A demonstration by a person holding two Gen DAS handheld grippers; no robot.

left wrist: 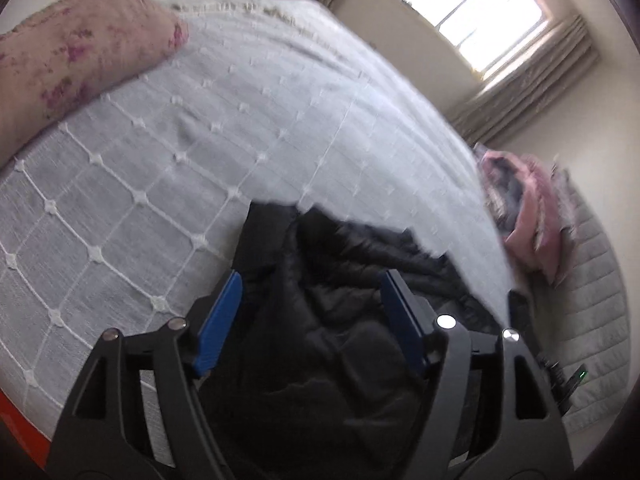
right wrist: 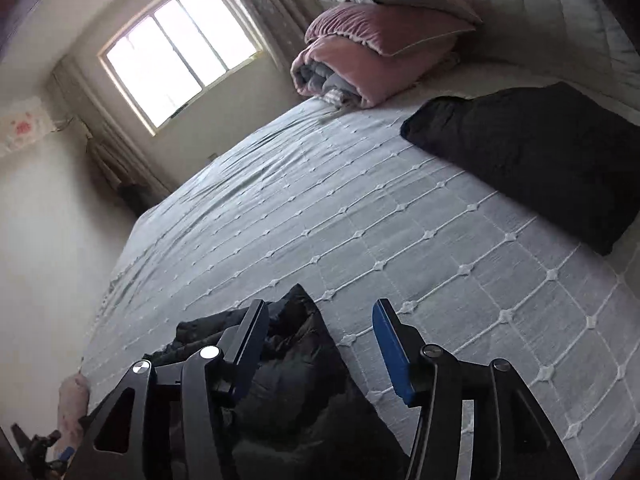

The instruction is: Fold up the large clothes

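A crumpled black padded jacket [left wrist: 320, 320] lies on the pale grey quilted bedspread [left wrist: 180, 160]. My left gripper [left wrist: 310, 294] is open, its blue pads [left wrist: 218, 322] wide apart over the jacket. In the right wrist view the jacket [right wrist: 296, 380] lies bunched at the near edge of the bedspread [right wrist: 360, 208]. My right gripper [right wrist: 320, 322] is open, with its left finger over the jacket and its right pad [right wrist: 392, 352] over bare bedspread. A folded black garment [right wrist: 528, 152] lies farther up the bed at the right.
A pink floral pillow [left wrist: 76, 64] lies at the far left of the bed. A rolled pink quilt and pink pillows [right wrist: 372, 44] are stacked near the grey padded headboard [right wrist: 540, 4]. A bright window [right wrist: 180, 48] with curtains is in the far wall.
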